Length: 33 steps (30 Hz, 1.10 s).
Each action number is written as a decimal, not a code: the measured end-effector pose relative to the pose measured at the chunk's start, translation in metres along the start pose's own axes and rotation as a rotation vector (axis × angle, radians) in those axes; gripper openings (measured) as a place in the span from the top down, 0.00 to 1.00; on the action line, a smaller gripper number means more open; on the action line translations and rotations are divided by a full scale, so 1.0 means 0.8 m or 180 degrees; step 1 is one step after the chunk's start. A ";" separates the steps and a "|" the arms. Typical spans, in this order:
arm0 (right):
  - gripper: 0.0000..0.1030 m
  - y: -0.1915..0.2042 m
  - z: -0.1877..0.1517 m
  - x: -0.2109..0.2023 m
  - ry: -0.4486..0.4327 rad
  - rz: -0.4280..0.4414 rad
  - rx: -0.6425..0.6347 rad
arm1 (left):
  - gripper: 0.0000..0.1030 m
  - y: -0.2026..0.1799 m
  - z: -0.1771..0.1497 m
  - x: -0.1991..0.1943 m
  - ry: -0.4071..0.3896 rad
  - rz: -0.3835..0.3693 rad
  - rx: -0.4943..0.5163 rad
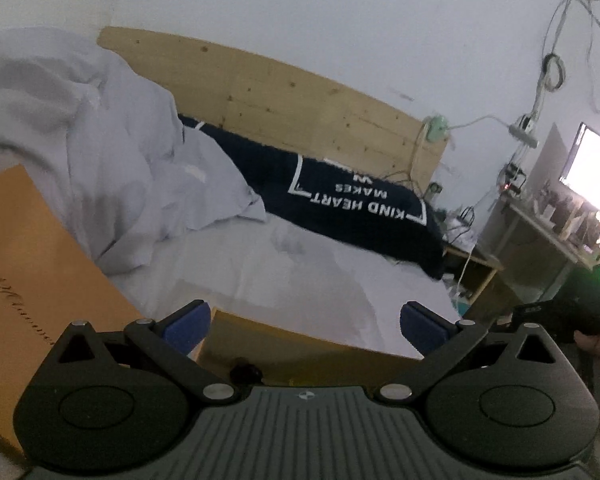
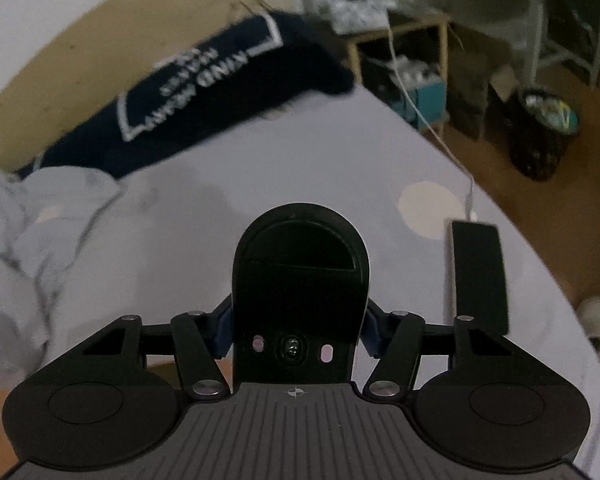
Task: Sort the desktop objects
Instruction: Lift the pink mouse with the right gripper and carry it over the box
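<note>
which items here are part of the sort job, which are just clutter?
Job items:
- black mouse, underside up, clamped in the right gripper
- orange box by the open, empty left gripper
- possibly the black phone on the bed

Lying about:
- navy pillow
- white duvet
- bin
- headboard

White-sheeted bed (image 2: 300, 168): navy pillow (image 2: 204, 92) by headboard, crumpled duvet (image 1: 80, 152), black phone (image 2: 480, 272) near edge, orange box (image 1: 32, 280).

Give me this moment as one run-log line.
right gripper: shut on black mouse, underside up, above bed sheet | left gripper: open, empty | phone: on sheet
</note>
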State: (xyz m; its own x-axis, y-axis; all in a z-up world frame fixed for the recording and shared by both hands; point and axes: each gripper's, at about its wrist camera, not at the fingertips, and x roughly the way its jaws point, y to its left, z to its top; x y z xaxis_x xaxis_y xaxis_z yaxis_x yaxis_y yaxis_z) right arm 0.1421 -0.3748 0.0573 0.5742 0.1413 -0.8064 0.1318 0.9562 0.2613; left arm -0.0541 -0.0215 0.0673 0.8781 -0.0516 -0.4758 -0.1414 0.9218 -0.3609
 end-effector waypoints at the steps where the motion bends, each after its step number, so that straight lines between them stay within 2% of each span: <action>1: 0.38 0.005 -0.001 -0.017 -0.0030 0.0029 -0.0029 | 0.00 -0.001 0.002 -0.008 -0.0020 -0.0014 -0.0026; 10: 0.38 0.047 -0.003 -0.176 -0.0369 0.0324 -0.0284 | 0.00 -0.012 0.043 -0.093 -0.0328 -0.0146 -0.0009; 15: 0.38 0.069 -0.035 -0.227 -0.0386 0.0447 -0.0538 | 0.00 -0.018 0.051 -0.117 -0.0390 -0.0203 0.0087; 20: 0.38 0.087 -0.080 -0.237 -0.0277 0.0573 -0.0704 | 0.00 -0.023 0.036 -0.101 -0.0234 -0.0181 0.0419; 27: 0.38 0.099 -0.130 -0.201 -0.0037 0.0575 -0.0772 | 0.00 -0.001 -0.012 -0.041 -0.0022 -0.0012 0.0668; 33: 0.38 0.106 -0.150 -0.172 0.0092 0.0515 -0.0840 | 0.00 0.035 -0.050 0.006 0.0072 0.0169 0.0536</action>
State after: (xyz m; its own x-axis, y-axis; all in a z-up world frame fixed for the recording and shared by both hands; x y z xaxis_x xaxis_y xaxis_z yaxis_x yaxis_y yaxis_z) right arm -0.0222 -0.2826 0.1268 0.5470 0.3006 -0.7813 -0.1760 0.9537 0.2437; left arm -0.0721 -0.0111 0.0224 0.8607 -0.0080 -0.5091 -0.1070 0.9747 -0.1961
